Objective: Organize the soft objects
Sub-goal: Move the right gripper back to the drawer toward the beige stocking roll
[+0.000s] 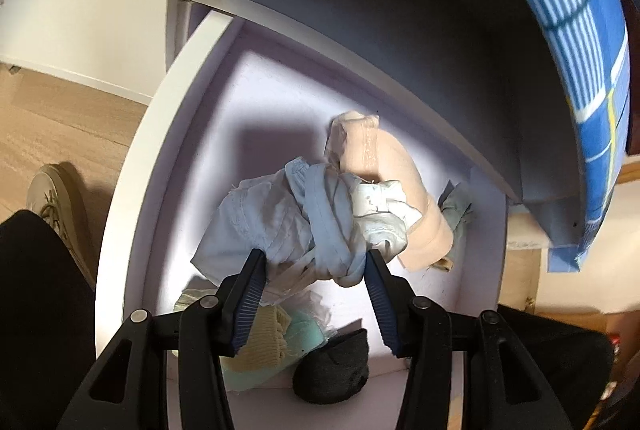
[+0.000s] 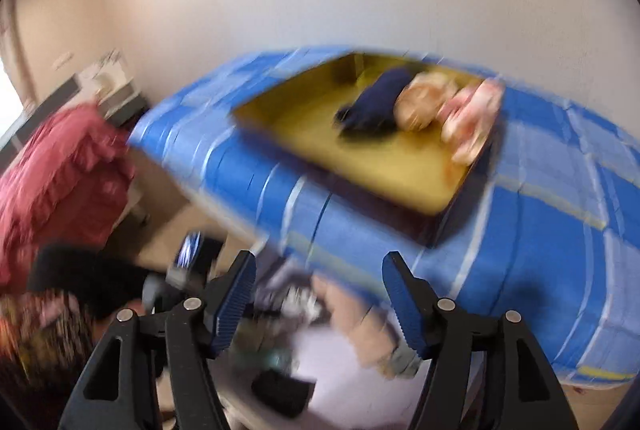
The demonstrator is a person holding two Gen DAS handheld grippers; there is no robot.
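Observation:
In the left wrist view my left gripper (image 1: 316,262) is shut on a light blue bundle of cloth (image 1: 296,222) and holds it over an open white drawer (image 1: 132,166). A peach cloth (image 1: 396,186), a yellow-and-mint knit piece (image 1: 268,342) and a dark grey sock (image 1: 332,366) lie in the drawer. In the blurred right wrist view my right gripper (image 2: 320,282) is open and empty above the drawer. Beyond it a yellow tray (image 2: 360,158) on a blue checked cloth (image 2: 540,230) holds a navy item (image 2: 376,102), a peach item (image 2: 420,102) and a pink-and-white item (image 2: 472,122).
The blue checked cloth (image 1: 592,42) hangs over the cabinet top at the upper right of the left view. A wooden floor (image 1: 60,118) and my shoe (image 1: 60,202) are at the left. A red ruffled fabric (image 2: 60,174) is at the left of the right view.

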